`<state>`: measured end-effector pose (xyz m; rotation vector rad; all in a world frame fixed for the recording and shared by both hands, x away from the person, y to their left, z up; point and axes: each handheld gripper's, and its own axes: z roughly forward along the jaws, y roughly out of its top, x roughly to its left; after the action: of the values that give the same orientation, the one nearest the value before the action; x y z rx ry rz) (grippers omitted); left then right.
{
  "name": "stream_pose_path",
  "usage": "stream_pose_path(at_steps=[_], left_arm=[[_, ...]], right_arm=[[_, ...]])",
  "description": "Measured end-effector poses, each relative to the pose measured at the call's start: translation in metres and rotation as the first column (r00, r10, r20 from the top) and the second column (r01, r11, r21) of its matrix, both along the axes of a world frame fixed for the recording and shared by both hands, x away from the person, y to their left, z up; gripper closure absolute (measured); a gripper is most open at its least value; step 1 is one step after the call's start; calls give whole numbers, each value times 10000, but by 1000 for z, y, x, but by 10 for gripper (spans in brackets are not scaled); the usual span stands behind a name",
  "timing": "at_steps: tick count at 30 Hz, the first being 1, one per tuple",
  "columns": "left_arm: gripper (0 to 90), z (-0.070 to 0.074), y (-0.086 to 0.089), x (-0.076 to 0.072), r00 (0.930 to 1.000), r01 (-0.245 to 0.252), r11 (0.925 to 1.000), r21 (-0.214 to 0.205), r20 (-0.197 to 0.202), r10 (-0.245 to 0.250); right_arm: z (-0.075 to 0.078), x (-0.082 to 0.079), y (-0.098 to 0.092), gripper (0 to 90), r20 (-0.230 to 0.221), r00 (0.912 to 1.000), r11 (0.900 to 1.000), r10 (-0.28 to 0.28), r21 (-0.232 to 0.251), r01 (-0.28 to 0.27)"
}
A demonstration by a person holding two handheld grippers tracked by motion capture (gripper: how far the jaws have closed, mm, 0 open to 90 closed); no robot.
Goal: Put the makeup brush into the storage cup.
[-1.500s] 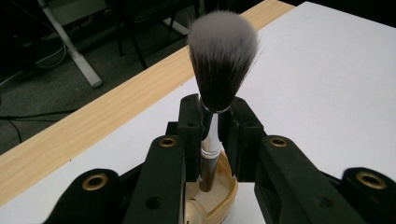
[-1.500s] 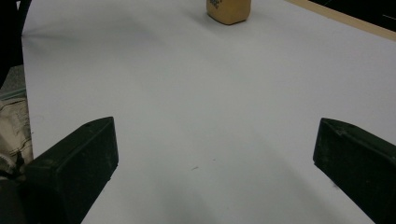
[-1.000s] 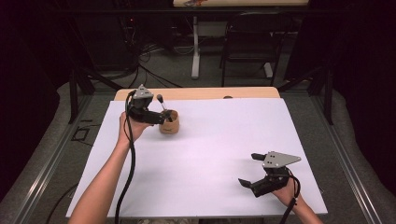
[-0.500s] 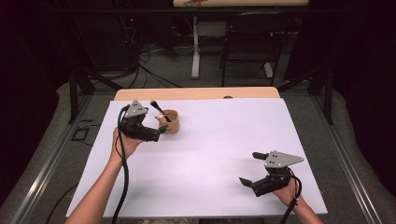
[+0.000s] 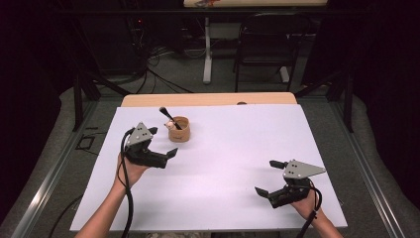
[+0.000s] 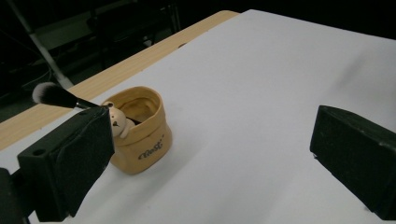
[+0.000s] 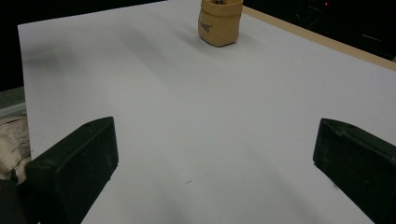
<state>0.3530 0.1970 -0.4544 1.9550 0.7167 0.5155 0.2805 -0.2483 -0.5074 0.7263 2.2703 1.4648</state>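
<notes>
A tan soft cup (image 5: 179, 130), printed on its side, holds a brush (image 5: 169, 116) and small bear figure, far-left on the desk (image 5: 237, 148). Left tongs (image 5: 162, 143) and right tongs (image 5: 266, 176) gape wide, empty.

High view looks forward-down over the whole surface (image 5: 237, 148); both claw views sit low (sharing the pot (image 6: 140, 135)).
</notes>
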Motion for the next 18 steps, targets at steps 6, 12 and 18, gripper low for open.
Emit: stream_pose_path(at_steps=[6, 12, 18], left_arm=[[0, -6, 2, -14, 10000, 81, 9999, -118, 57, -80], [0, -11, 6, -26, 9997, 161, 9993, -324, 164, -155], [0, -18, 8, -37, 9997, 195, 9986, -490, 126, -189]], right_arm=[[0, 0, -1, 0, 31, 10000, 10000, -50, 15, 50], [0, 0, -1, 0, 28, 10000, 10000, -49, -68, 49], [0, 0, -1, 0, 39, 10000, 9999, -76, -72, 76]])
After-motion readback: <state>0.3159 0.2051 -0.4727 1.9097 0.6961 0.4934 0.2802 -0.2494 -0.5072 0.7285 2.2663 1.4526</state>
